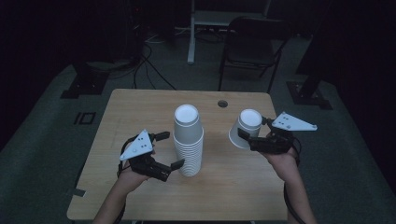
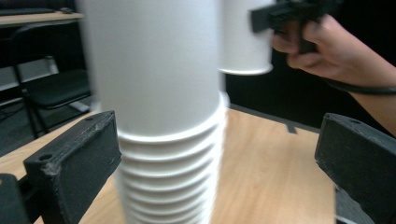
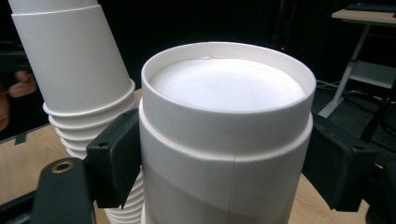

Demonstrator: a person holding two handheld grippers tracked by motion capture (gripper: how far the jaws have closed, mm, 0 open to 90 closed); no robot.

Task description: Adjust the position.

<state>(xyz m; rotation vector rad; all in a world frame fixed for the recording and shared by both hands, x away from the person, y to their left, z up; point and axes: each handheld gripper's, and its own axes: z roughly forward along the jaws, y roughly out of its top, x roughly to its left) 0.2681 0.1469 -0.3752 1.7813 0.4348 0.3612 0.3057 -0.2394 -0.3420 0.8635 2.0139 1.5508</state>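
Note:
A tall stack of upturned white paper cups (image 1: 188,140) stands mid-table. My left gripper (image 1: 170,150) is open around its lower part. In the left gripper view the stack (image 2: 163,116) sits between the jaws, close to the left one, and the gripper (image 2: 217,163) does not clamp it. My right gripper (image 1: 254,130) is shut on a single white cup (image 1: 246,128), held base-up and tilted above the table, right of the stack. In the right gripper view that cup (image 3: 224,130) is pinched between both jaws of the gripper (image 3: 224,158), with the stack (image 3: 74,70) behind it to the left.
The wooden table (image 1: 140,107) has a round cable hole (image 1: 222,103) near its far edge. A dark chair (image 1: 254,42) and a white desk leg (image 1: 191,37) stand beyond it on grey carpet. Cables lie on the floor at the back left.

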